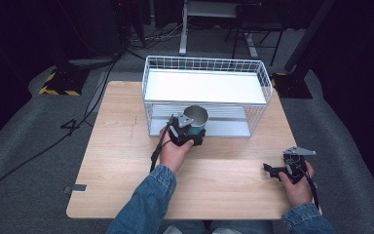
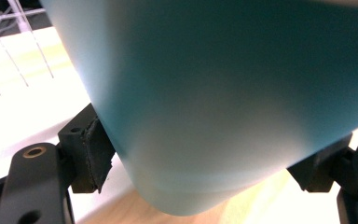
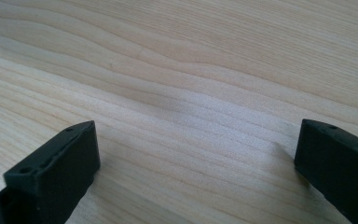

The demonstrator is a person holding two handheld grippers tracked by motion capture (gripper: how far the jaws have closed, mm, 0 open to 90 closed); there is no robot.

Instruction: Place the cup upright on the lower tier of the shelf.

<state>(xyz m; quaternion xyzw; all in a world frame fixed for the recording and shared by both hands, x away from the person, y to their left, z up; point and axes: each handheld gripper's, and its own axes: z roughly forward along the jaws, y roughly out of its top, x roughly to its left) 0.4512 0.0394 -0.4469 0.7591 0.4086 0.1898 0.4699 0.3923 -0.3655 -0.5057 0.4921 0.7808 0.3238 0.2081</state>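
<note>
At the wooden counter [image 1: 126, 146], the left gripper [image 1: 189, 132] clamps its jaws on opposite sides of a teal cup [image 2: 223, 93], held upright just in front of the white wire rack [image 1: 204, 92]. Well apart, near the counter's right edge, the right gripper [image 3: 196, 158] hangs low over bare wood, jaws spread wide, holding nothing.

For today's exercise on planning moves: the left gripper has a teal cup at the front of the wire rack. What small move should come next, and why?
Probably ease the cup forward into the rack's lower level. The left gripper is shut on its sides, the cup sits upright at the open front, and the right gripper rests open, apart on the table.
</note>
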